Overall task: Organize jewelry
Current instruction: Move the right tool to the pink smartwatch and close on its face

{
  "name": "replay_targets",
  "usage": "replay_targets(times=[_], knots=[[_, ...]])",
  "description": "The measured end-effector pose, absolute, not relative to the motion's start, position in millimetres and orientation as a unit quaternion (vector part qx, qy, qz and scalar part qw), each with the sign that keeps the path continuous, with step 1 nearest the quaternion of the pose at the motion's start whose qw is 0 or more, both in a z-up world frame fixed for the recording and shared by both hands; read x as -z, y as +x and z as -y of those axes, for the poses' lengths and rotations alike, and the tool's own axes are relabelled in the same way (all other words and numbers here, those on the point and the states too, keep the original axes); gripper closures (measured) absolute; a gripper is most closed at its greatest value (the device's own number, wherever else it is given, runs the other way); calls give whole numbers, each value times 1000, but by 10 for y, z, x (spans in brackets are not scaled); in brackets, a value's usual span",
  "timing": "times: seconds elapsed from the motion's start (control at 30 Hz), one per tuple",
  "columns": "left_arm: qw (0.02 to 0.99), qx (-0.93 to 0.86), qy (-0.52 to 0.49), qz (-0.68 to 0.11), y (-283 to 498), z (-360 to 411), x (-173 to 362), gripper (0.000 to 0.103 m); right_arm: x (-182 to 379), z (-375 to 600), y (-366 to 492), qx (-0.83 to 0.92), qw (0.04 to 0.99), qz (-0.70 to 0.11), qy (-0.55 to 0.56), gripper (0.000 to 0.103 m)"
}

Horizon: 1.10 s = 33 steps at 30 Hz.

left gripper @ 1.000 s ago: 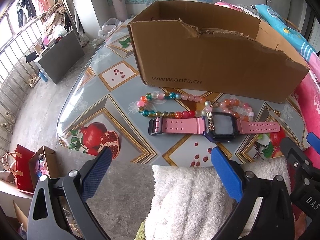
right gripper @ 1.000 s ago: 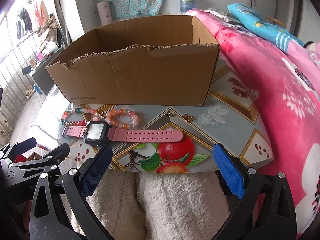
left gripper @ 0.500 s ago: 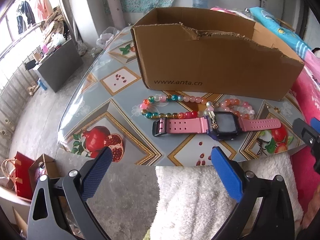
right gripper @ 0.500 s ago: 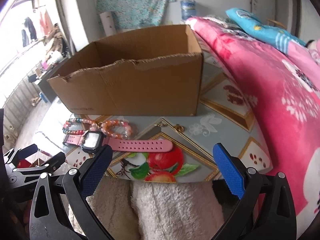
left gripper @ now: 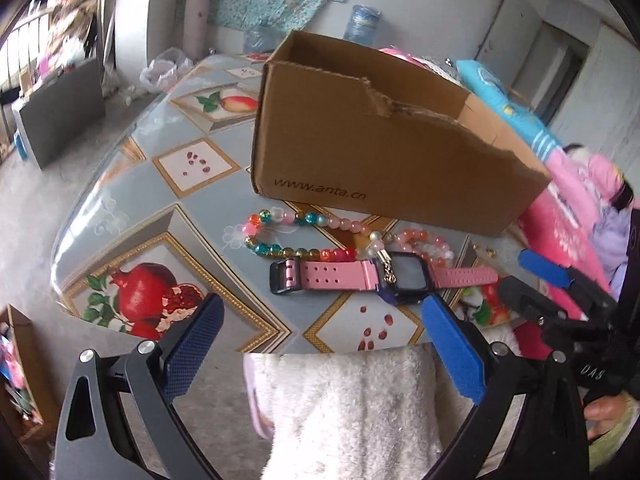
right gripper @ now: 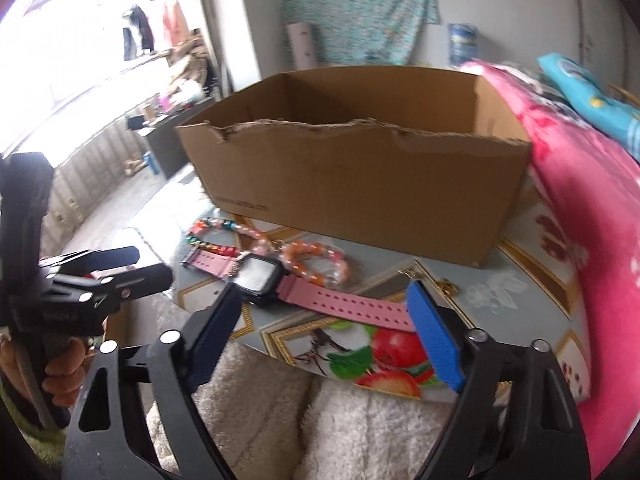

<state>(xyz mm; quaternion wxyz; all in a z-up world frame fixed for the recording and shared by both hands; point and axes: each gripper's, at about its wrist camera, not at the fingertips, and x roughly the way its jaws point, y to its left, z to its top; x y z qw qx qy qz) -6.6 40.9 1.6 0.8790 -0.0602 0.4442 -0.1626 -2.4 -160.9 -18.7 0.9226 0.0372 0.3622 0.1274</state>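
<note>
A pink-strapped watch with a dark face lies flat on the fruit-patterned table, in front of an open cardboard box. Behind it lie a multicoloured bead strand and a pink-orange bead bracelet. My left gripper hovers open over the table's near edge, with nothing between its fingers. My right gripper is low over the watch and its jaws are closing. The strap shows between its fingertips, which are not pressing on it.
A small gold piece lies right of the watch. White fluffy fabric covers the person's lap below the table edge. A pink blanket lies to the right. Each gripper appears in the other's view.
My right gripper's jaws have narrowed, and it has come closer to the watch, which now sits between its fingertips. The left view has swung, with the watch now near its right finger.
</note>
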Motion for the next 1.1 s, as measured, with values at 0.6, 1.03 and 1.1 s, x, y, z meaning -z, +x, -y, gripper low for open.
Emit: replay_targets(times=[0.6, 1.03, 1.1], knots=[[907, 44, 49, -415, 205, -371, 287, 6, 305, 894, 530, -274, 872, -395, -93, 73], [905, 56, 39, -421, 280, -378, 348, 6, 362, 802, 672, -273, 850, -429, -135, 97], [905, 56, 38, -420, 277, -381, 351, 6, 353, 805, 680, -271, 850, -431, -133, 99]])
